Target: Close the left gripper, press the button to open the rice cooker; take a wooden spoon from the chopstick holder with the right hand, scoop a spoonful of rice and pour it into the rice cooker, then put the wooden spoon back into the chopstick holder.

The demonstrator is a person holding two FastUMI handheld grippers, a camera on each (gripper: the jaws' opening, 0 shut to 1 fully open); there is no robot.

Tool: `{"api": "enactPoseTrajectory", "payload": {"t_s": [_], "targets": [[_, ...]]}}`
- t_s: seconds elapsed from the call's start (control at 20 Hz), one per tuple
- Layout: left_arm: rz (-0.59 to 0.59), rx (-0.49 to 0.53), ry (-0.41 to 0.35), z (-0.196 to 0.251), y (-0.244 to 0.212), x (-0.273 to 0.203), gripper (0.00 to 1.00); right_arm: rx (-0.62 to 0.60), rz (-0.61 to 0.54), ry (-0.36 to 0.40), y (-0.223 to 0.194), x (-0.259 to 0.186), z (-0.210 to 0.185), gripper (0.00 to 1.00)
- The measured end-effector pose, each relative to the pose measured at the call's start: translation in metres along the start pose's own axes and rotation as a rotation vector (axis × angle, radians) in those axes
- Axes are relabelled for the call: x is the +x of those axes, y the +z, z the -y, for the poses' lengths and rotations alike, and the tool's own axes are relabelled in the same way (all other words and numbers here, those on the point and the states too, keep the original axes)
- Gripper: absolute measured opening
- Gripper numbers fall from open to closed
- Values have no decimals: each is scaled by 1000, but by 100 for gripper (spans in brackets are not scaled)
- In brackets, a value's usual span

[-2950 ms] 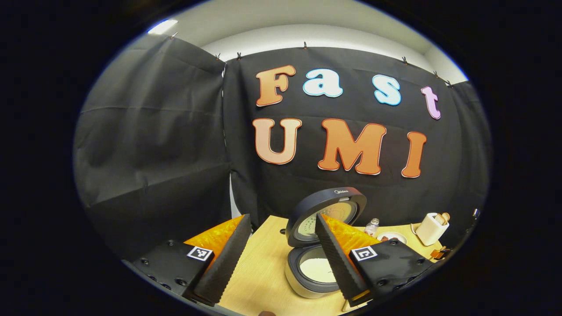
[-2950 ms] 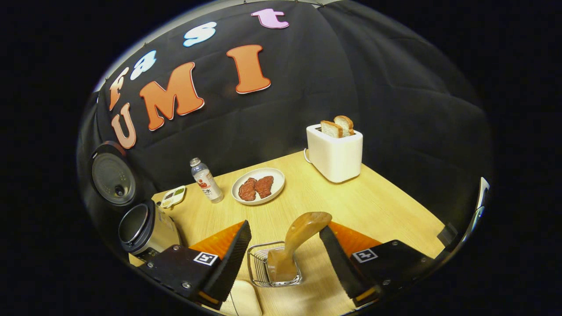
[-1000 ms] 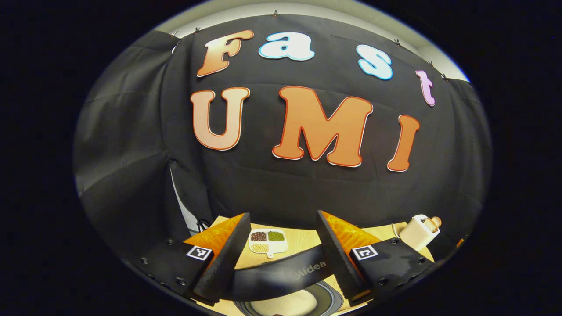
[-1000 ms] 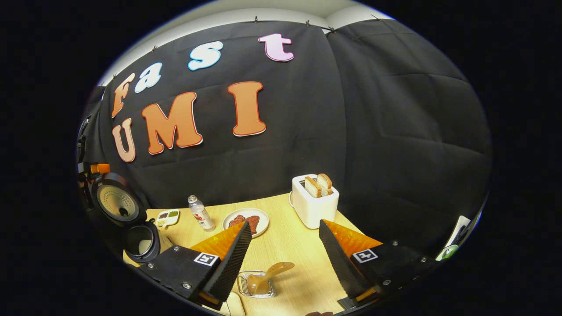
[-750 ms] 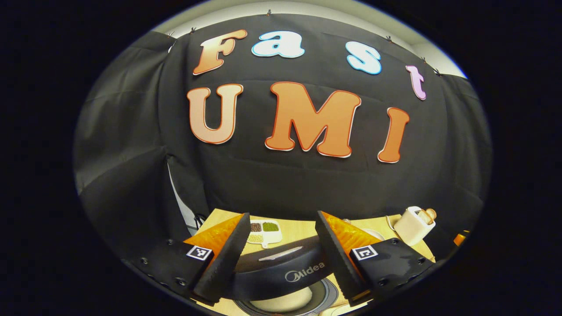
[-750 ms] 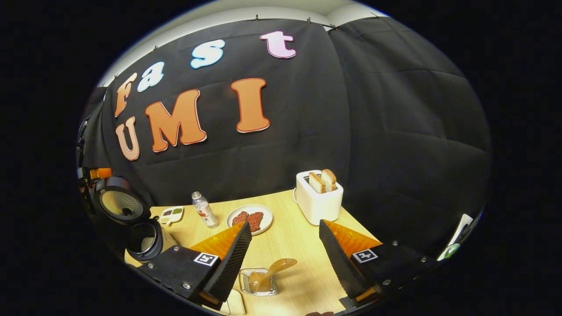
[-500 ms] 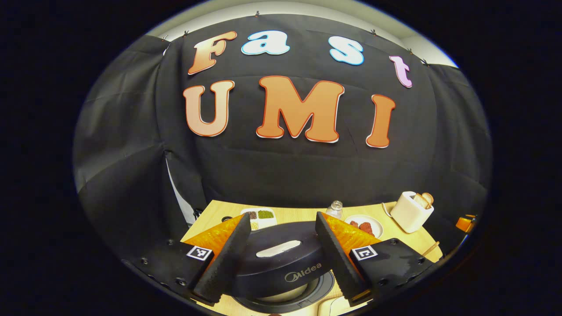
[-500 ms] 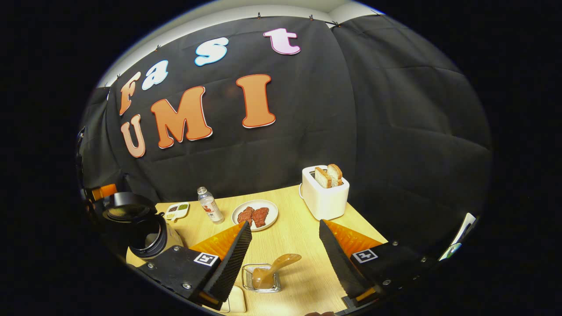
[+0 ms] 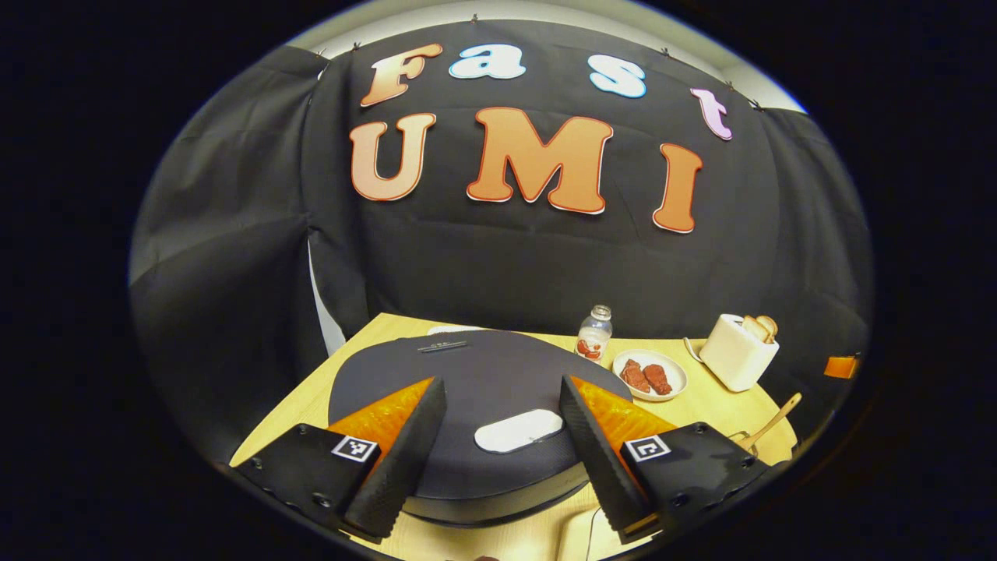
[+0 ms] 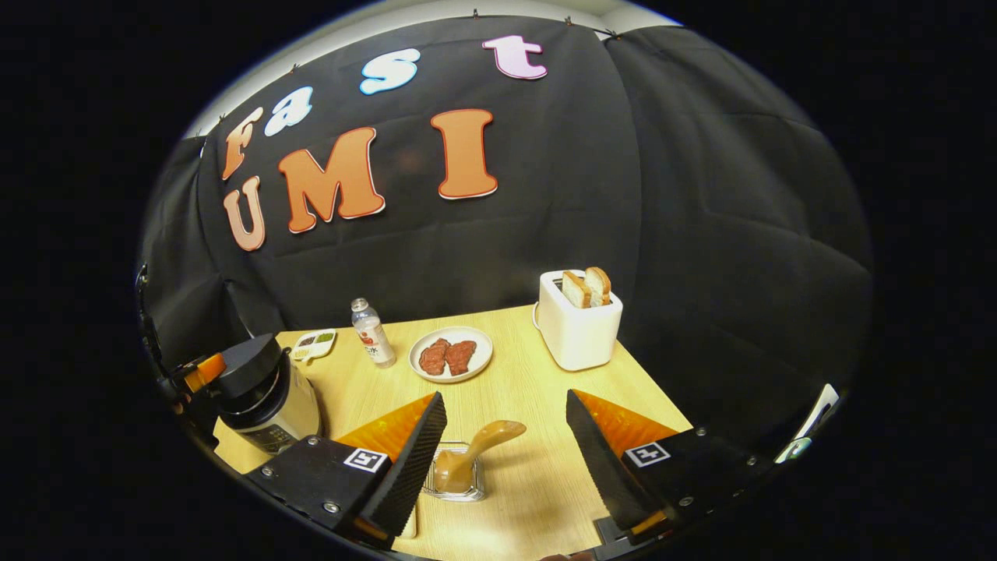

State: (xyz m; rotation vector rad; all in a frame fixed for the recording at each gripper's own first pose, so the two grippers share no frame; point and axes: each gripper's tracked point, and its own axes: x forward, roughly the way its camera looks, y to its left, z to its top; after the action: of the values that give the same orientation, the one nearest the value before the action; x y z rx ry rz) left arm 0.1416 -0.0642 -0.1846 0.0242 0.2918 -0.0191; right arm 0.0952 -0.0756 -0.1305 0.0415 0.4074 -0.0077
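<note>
- Left gripper (image 9: pixel 494 460): jaws set wide apart, holding nothing. Both fingers hang just above the closed lid of the rice cooker (image 9: pixel 467 382); contact with the lid cannot be confirmed.
- The lid's pale oval button (image 9: pixel 518 430) lies between the two fingers, nearer the right one.
- Beyond the left gripper, to its right: a small bottle (image 9: pixel 594 333), then a plate of meat (image 9: pixel 649 375), then a white toaster (image 9: pixel 737 360) holding bread (all standing on the wooden table (image 9: pixel 374 343)).
- A thin wooden handle (image 9: pixel 773 421) rises at the right side, just past the right finger's body.
- Right gripper (image 10: pixel 502 456): jaws set wide apart, holding nothing, positioned above the table.
- The wooden spoon (image 10: pixel 471 452) stands tilted in the wire chopstick holder (image 10: pixel 456 477), between the fingers and close to the left one (bowl end upward).
- Ahead of the right gripper: the plate of meat (image 10: pixel 451 354) and bottle (image 10: pixel 371 322); ahead and to its right, the toaster (image 10: pixel 579 321) with two slices.
- Far to its left: the rice cooker (image 10: pixel 261 389), lid down, with the other gripper (image 10: pixel 195 378) against it. A small divided dish (image 10: pixel 313 341) lies just behind the cooker.
</note>
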Motion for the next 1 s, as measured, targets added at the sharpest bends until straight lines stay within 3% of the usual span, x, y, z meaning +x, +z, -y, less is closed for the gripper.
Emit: {"api": "enactPoseTrajectory", "payload": {"t_s": [0.2, 0.45, 0.6, 0.8, 1.0], "targets": [[2, 68, 26, 2, -29, 0, 100, -14, -27, -3, -13, 3, 4, 95], [22, 55, 29, 1, -44, 1, 100, -6, -30, -8, -17, 5, 8, 95], [53, 76, 31, 3, -37, 2, 100, 6, -24, -8, -16, 3, 10, 95], [-56, 69, 17, 6, -32, -3, 100, 7, 18, -4, 4, -3, 10, 95], [-25, 31, 25, 2, 23, -27, 99, -12, 77, -2, 35, -15, 9, 95]]}}
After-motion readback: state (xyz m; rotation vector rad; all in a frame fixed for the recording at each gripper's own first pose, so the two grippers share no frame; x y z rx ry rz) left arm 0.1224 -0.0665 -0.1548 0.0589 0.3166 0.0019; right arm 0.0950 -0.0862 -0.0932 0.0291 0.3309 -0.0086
